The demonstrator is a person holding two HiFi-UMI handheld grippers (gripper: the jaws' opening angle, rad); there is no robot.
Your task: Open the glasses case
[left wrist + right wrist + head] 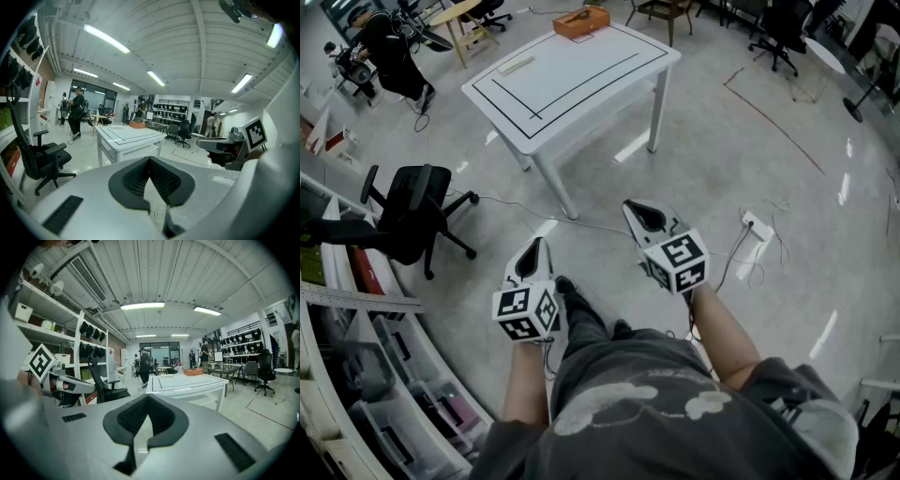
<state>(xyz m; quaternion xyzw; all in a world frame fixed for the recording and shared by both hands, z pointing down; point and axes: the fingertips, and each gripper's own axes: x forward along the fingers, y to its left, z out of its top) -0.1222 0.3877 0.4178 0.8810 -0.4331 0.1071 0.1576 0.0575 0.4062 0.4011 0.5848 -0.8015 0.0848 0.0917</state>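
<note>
The person is standing well back from the white table, holding both tools out over bare, glossy floor that is lying open all the way to the table's near legs. The left gripper is pointing towards the table's near corner with its jaws pressed together and nothing between them; the right gripper, just beside it, is likewise closed tight and carrying nothing. A black line is running round the tabletop, just inside its edges. At the table's far edge an orange-brown box is sitting, and towards the table's left edge a pale slim oblong thing is lying, well apart from the box; it may be the glasses case, though that cannot be told for sure from here. Left of the table a black office chair is narrowing the way, and a thin cable is trailing from under the table towards a white power strip on the floor to the table's right. Shelving with plastic bins is lining the side left of the chair. Beyond the table's far left corner a person in dark clothes is standing. The only print showing is the square black-and-white markers on each gripper's cube.
</note>
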